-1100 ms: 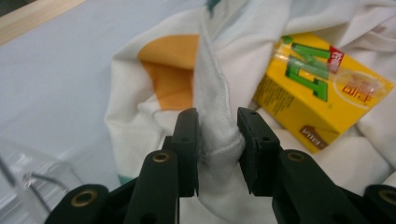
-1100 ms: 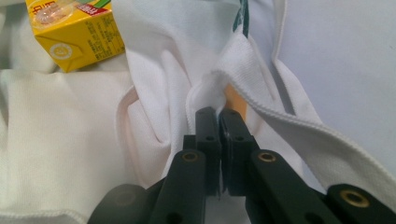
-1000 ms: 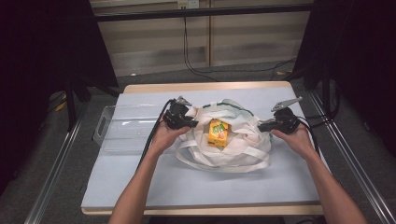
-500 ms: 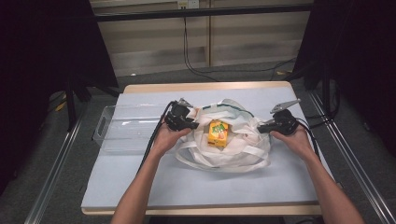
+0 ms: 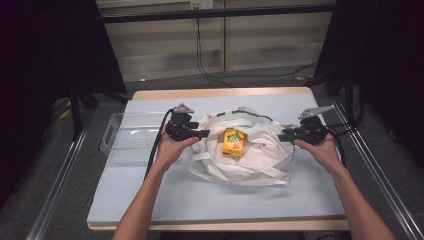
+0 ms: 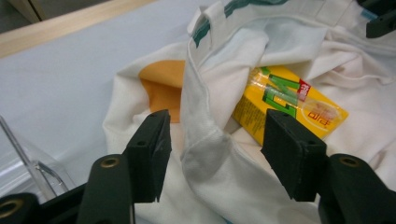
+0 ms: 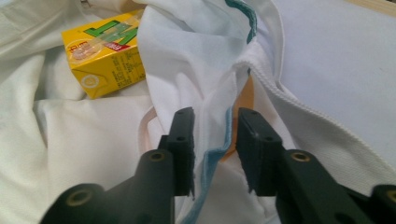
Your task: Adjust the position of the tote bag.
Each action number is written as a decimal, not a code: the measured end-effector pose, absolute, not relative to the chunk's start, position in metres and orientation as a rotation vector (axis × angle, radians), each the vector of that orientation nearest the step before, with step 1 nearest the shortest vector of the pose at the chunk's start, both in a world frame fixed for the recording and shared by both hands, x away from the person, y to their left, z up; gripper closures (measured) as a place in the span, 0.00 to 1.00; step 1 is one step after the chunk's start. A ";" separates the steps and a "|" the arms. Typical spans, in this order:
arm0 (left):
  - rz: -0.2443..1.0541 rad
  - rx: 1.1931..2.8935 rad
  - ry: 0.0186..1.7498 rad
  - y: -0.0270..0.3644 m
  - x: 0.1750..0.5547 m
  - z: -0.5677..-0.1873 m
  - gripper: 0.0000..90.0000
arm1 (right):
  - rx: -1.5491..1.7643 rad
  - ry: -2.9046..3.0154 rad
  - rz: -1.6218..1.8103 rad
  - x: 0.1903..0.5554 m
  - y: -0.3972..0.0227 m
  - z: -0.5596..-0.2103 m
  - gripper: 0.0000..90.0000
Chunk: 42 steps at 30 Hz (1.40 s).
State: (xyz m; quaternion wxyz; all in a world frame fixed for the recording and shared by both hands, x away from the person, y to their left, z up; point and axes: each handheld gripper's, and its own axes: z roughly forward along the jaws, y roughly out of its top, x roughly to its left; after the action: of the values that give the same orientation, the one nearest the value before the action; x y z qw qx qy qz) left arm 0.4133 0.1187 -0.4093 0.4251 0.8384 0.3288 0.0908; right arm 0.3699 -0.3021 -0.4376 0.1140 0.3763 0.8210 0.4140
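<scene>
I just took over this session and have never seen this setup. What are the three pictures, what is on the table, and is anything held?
A person holds a two-jaw tool in each hand. The high view looks down on the table; the other two ride on the tools.

A white cloth bag holds a yellow juice carton; a clear tray lies beside it.

Left gripper and right gripper have just been opening; the bag's rim sits loose between each pair of jaws, unpinched.

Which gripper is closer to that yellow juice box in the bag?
Left. The left gripper sits just left of the juice box; the right gripper is farther off, at the bag's right edge.
</scene>
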 end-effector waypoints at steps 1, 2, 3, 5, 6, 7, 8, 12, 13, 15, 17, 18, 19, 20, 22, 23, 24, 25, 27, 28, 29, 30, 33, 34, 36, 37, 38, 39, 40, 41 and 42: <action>0.227 2.097 0.822 0.119 0.413 -0.409 0.44 | 1.104 2.407 1.214 0.370 -0.302 -0.438 0.72; 0.233 2.098 0.805 0.123 0.409 -0.406 0.43 | 1.104 2.399 1.215 0.367 -0.301 -0.435 0.66; 0.233 2.098 0.805 0.123 0.409 -0.406 0.43 | 1.104 2.399 1.215 0.367 -0.301 -0.435 0.66; 0.253 2.079 0.804 0.128 0.401 -0.403 0.43 | 1.096 2.387 1.238 0.363 -0.301 -0.431 0.65; 0.275 2.063 0.806 0.131 0.396 -0.402 0.42 | 1.091 2.375 1.254 0.359 -0.300 -0.428 0.61; 0.275 2.063 0.806 0.131 0.396 -0.402 0.43 | 1.091 2.375 1.254 0.359 -0.300 -0.428 0.61; 0.289 2.053 0.807 0.135 0.390 -0.399 0.45 | 1.085 2.369 1.264 0.356 -0.300 -0.427 0.58; 0.299 2.027 0.782 0.138 0.379 -0.397 0.49 | 1.077 2.330 1.292 0.344 -0.304 -0.425 0.55; 0.299 2.027 0.782 0.138 0.379 -0.397 0.50 | 1.077 2.330 1.292 0.344 -0.304 -0.425 0.55; 0.295 2.007 0.771 0.137 0.375 -0.397 0.50 | 1.076 2.288 1.318 0.337 -0.308 -0.423 0.53; 0.314 1.987 0.759 0.132 0.369 -0.396 0.50 | 1.074 2.256 1.346 0.331 -0.311 -0.419 0.52; 0.313 1.979 0.747 0.127 0.367 -0.396 0.49 | 1.093 2.231 1.367 0.325 -0.312 -0.417 0.48; 0.313 1.979 0.747 0.127 0.367 -0.396 0.48 | 1.093 2.231 1.367 0.325 -0.312 -0.417 0.48; 0.319 1.982 0.732 0.117 0.363 -0.396 0.46 | 1.090 2.233 1.413 0.319 -0.311 -0.417 0.48; 0.296 1.975 0.726 0.109 0.361 -0.399 0.44 | 1.072 2.234 1.428 0.310 -0.307 -0.418 0.47; 0.296 1.975 0.726 0.109 0.361 -0.399 0.44 | 1.072 2.234 1.428 0.310 -0.307 -0.418 0.47; 0.294 1.983 0.710 0.101 0.358 -0.402 0.43 | 1.067 2.235 1.431 0.301 -0.302 -0.420 0.46; 0.294 1.983 0.710 0.101 0.358 -0.402 0.42 | 1.067 2.235 1.431 0.301 -0.302 -0.420 0.46; 0.275 1.985 0.705 0.093 0.355 -0.405 0.40 | 1.057 2.245 1.420 0.293 -0.299 -0.421 0.41; 0.262 1.992 0.689 0.087 0.354 -0.407 0.40 | 1.056 2.251 1.423 0.285 -0.298 -0.421 0.40; 0.262 1.992 0.689 0.087 0.354 -0.407 0.39 | 1.056 2.251 1.423 0.285 -0.298 -0.421 0.40; 0.251 1.983 0.685 0.083 0.353 -0.408 0.39 | 1.057 2.241 1.429 0.282 -0.299 -0.421 0.39; 0.238 1.988 0.700 0.075 0.354 -0.410 0.34 | 1.068 2.221 1.424 0.270 -0.302 -0.421 0.36; 0.233 1.987 0.719 0.070 0.355 -0.412 0.33 | 1.071 2.215 1.444 0.263 -0.304 -0.423 0.36; 0.232 1.990 0.728 0.067 0.355 -0.412 0.31 | 1.076 2.211 1.444 0.260 -0.304 -0.423 0.36; 0.221 1.990 0.729 0.064 0.355 -0.413 0.29 | 1.070 2.192 1.449 0.256 -0.305 -0.424 0.36; 0.227 1.995 0.741 0.059 0.355 -0.414 0.25 | 1.084 2.171 1.474 0.250 -0.307 -0.426 0.36; 0.227 1.995 0.741 0.059 0.355 -0.414 0.23 | 1.084 2.171 1.474 0.250 -0.307 -0.426 0.36; 0.221 2.002 0.750 0.053 0.356 -0.415 0.22 | 1.072 2.166 1.454 0.244 -0.306 -0.429 0.36; 0.221 2.002 0.750 0.053 0.356 -0.415 0.21 | 1.072 2.166 1.454 0.244 -0.306 -0.429 0.36; 0.211 2.000 0.766 0.049 0.357 -0.416 0.20 | 1.077 2.170 1.458 0.239 -0.306 -0.432 0.35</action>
State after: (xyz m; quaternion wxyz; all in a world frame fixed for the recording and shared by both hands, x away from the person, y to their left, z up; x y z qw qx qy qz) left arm 0.3566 0.0490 -0.4165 0.4747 0.8179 0.3133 0.0863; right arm 0.2391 -0.3059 -0.4315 0.1563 0.3762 0.7580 0.5094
